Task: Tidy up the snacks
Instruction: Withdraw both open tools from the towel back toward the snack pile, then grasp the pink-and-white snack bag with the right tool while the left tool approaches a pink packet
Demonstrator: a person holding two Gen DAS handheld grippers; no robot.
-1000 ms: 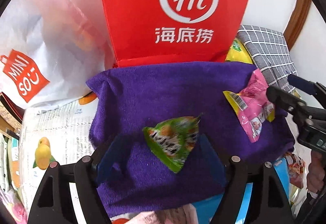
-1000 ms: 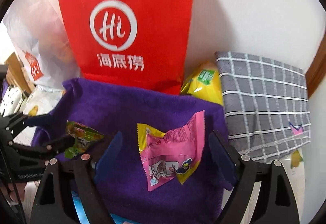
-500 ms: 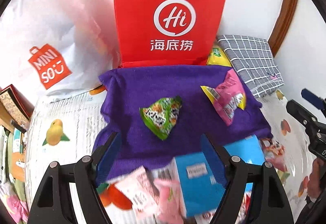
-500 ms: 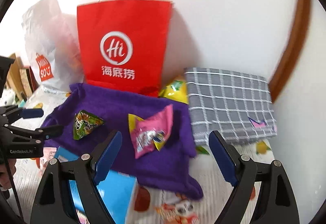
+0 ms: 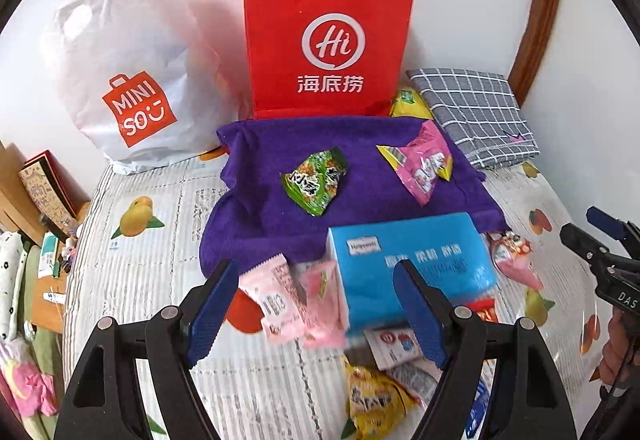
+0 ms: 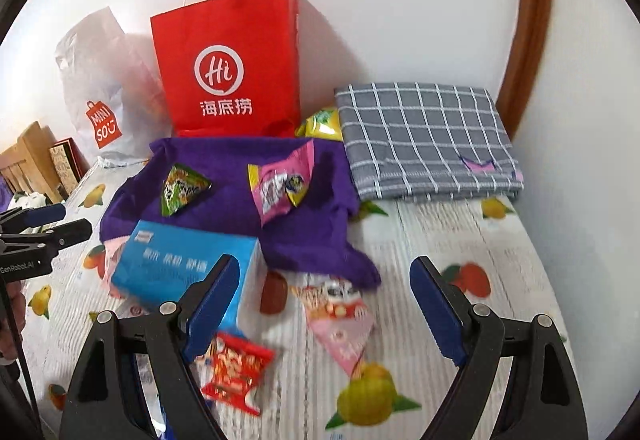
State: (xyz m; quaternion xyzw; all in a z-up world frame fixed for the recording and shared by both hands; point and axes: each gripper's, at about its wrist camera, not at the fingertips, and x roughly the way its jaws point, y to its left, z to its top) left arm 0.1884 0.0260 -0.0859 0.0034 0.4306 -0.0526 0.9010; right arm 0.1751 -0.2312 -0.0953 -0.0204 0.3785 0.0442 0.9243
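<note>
Grippers first: left gripper (image 5: 316,312) wide open, nothing btwn its blue pads, hanging over loose snacks at the near edge of the pile; right gripper (image 6: 324,304) also wide open and empty, over the fruit-print cover (image 6: 460,240).

Nearest in left view: yellow packet (image 5: 374,400), blurred, just below the gripper, w/ a white-and-red packet (image 5: 394,344) next to it. Btwn the left pads: two pale pink packets (image 5: 276,300), side by side, touching the blue box (image 5: 408,260).

Right view, near: red packet (image 6: 234,372) by the left-side pad, partly behind it; pink-and-red packet (image 6: 340,320) lies btwn the pads on the cover, blurred.

Mid: blue box sits at the front edge of the purple cloth (image 5: 260,200), overlapping it. On the cloth, well apart from each other: green packet (image 5: 316,184) toward the middle, pink packet w/ yellow corners (image 5: 420,168) to its right.

Far: red paper bag (image 5: 328,44) upright against the wall, right behind the cloth. White plastic bag (image 5: 128,64) to its left. Yellow-green packet (image 5: 408,104) wedged btwn red bag and the folded grey checked cloth (image 5: 472,112) at right.
</note>
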